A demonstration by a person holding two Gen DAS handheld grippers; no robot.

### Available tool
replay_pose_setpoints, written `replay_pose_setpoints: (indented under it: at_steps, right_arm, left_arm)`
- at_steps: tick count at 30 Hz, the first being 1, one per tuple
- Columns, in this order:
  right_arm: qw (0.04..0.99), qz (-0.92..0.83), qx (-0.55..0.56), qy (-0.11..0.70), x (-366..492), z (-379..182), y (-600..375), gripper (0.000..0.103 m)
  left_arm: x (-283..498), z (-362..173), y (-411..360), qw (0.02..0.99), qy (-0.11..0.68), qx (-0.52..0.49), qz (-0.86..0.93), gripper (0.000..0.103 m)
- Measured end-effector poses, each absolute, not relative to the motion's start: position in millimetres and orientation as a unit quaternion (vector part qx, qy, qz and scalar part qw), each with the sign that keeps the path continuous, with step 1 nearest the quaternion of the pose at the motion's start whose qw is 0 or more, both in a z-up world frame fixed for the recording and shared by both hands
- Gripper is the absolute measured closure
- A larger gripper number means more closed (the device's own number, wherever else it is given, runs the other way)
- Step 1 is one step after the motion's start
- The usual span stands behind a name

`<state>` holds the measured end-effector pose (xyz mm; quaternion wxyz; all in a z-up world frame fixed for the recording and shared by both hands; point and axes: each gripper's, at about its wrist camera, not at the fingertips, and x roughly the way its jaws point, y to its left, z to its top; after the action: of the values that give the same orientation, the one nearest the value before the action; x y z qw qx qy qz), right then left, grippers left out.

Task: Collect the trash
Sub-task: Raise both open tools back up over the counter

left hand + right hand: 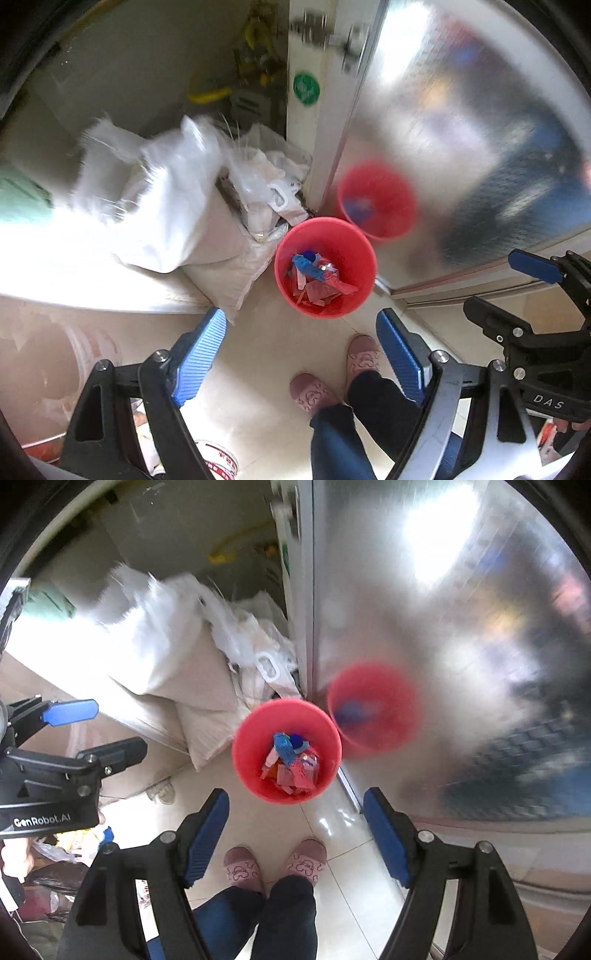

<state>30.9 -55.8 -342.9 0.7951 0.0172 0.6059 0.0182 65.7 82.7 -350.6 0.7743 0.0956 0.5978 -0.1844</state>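
Both claws hang released and empty, the left claw (301,354) and right claw (295,834) above the floor (343,878). Ahead, the red bin (325,266) holds wrappers (319,284), touching the steel door (461,129), beside white sacks (162,199).

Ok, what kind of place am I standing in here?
Probably a storage or utility corner of a home. A red bucket of scraps stands on a tiled floor beside a brushed-metal door, with white woven sacks piled by the wall.
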Motion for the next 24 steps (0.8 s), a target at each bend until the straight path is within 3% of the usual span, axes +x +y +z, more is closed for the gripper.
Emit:
replay_pose_setpoints:
  at_steps: [9, 13, 24]
  right_arm:
    - [0.84, 0.007, 0.008, 0.543, 22.2, -219.0, -40.7, 0.029]
    - [0.862, -0.009, 0.008, 0.507, 23.1, -169.3, -43.6, 0.024]
    - [0.897, -0.074, 0.015, 0.437, 49.5, -77.7, -79.9, 0.021]
  left_arm:
    - [56.8, -218.9, 95.9, 0.811, 0.545, 0.091, -0.192, 0.02]
    - [61.2, -168.9, 92.5, 0.83, 0.512, 0.1, -0.198, 0.019]
    - [113.2, -76.8, 43.8, 0.855, 0.438, 0.137, -0.243, 0.018]
